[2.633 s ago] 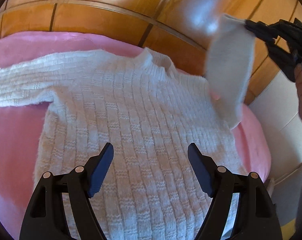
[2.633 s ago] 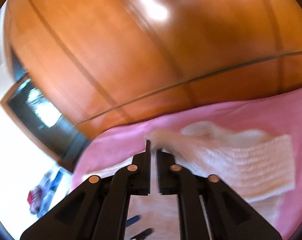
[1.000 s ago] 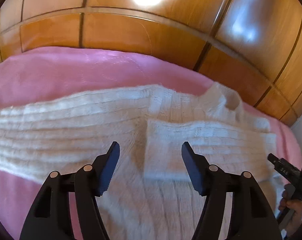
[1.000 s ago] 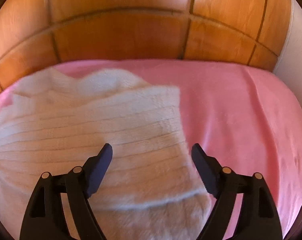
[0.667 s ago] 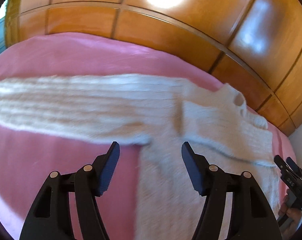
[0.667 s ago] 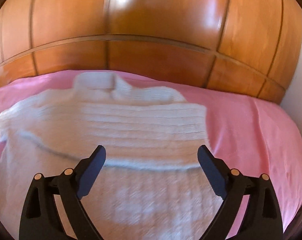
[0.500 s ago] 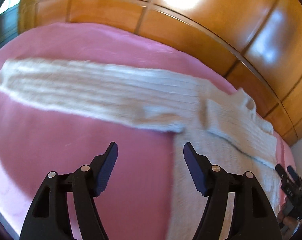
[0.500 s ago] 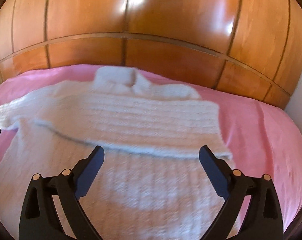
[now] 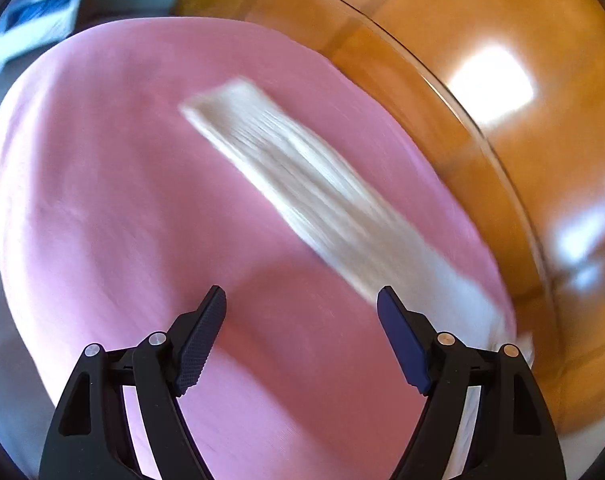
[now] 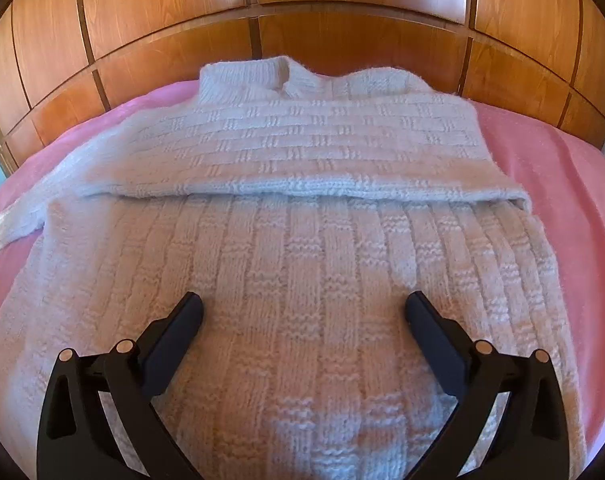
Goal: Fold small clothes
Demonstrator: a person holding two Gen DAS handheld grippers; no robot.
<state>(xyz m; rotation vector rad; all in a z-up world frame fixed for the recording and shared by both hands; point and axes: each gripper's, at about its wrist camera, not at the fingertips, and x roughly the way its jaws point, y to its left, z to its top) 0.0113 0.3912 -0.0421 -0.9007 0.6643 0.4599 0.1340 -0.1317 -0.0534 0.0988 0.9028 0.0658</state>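
Note:
A white knitted sweater [image 10: 302,264] lies flat on the pink bed cover [image 10: 562,184], collar toward the wooden headboard. Its right sleeve [image 10: 302,148] is folded across the chest. Its left sleeve [image 9: 302,184] stretches straight out over the pink cover [image 9: 102,184] in the blurred left wrist view. My left gripper [image 9: 302,316] is open and empty above the cover, just short of that sleeve. My right gripper [image 10: 302,316] is open and empty above the sweater's lower body.
A glossy wooden headboard [image 10: 342,12] runs along the far side of the bed and shows in the left wrist view [image 9: 522,60]. The bed's left edge [image 9: 6,216] drops to the floor. A blurred white and blue object [image 9: 34,12] lies beyond the bed's far corner.
The right gripper let go of the right sleeve, now folded across the chest, and drew back over the body. The left gripper swung left, off the sweater toward the outstretched sleeve.

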